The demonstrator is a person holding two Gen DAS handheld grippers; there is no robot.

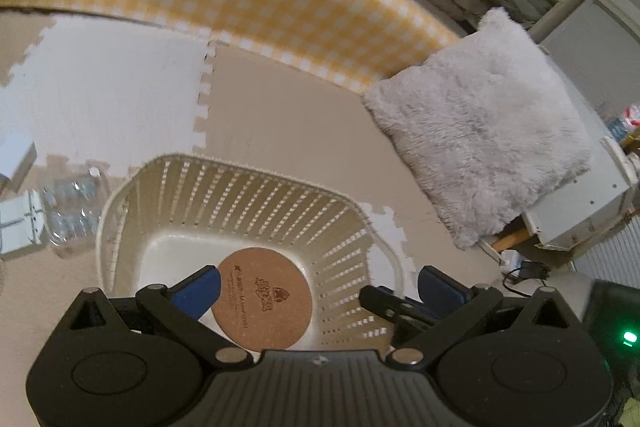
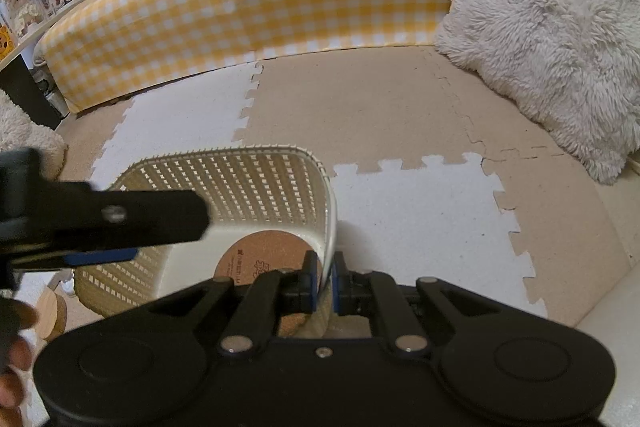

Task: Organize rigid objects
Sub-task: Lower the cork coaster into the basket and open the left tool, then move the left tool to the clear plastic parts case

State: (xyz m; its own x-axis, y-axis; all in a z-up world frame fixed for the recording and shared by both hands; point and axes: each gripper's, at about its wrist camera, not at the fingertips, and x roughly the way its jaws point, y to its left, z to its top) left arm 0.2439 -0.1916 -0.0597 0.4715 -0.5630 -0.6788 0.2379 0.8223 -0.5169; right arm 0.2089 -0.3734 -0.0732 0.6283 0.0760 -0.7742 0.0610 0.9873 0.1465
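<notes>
The left hand-held gripper (image 1: 320, 287) hangs above the slatted cream basket (image 1: 248, 195) with its blue-padded fingers spread wide and holding nothing; beneath it the round cork coaster (image 1: 262, 303) lies flat on the basket's floor. The right hand-held gripper (image 2: 325, 279) is clamped on the basket's near right rim, one pad inside the wall and one outside; the basket stands on the beige-and-white foam floor mat (image 2: 420, 211), with a yellow checked cushion (image 2: 256, 7) and a fluffy pillow (image 2: 552, 27) beyond.

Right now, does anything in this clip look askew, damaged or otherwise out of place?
Nothing stands out. The round cork coaster lies flat inside the cream slatted plastic basket. The right gripper clamps the basket's rim, and the left gripper is open above it.
</notes>
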